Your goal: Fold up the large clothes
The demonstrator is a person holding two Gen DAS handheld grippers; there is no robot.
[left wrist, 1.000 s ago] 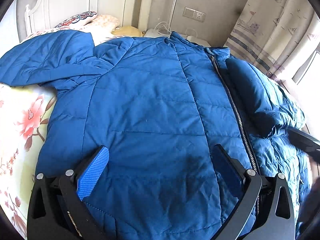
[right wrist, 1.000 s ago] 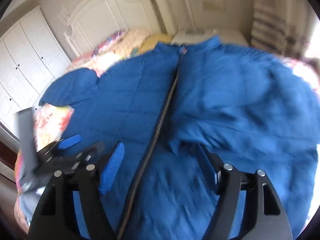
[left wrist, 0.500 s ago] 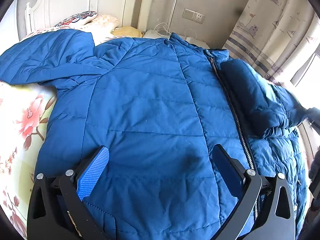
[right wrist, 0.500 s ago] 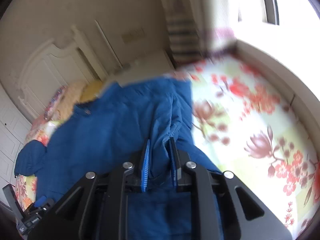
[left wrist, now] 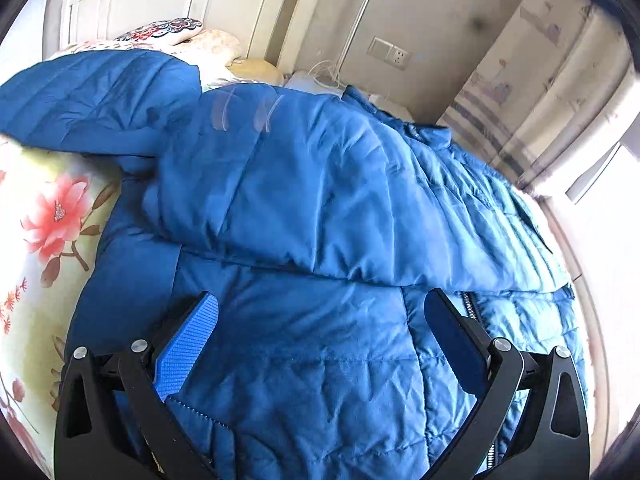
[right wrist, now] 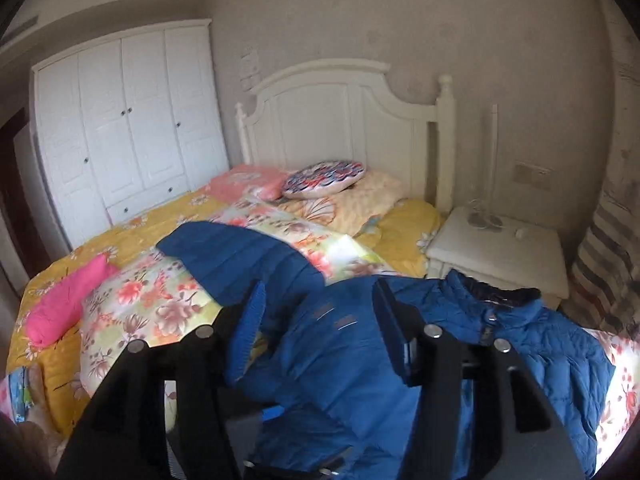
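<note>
Folded across since a second ago, one sleeve [left wrist: 320,200] now lies over the blue puffer jacket [left wrist: 304,380] on the bed [right wrist: 160,304]. Right gripper [right wrist: 320,328] just spread, empty; left gripper [left wrist: 320,332] spread above the hem.

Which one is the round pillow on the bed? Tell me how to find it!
Find the tall white headboard at the far end of the bed. Just below it, among the pillows, lies the round pillow, partly resting on a cream pillow with a pink pillow beside it. It alone is round, with a busy pattern in dark blue, red and white.
</note>
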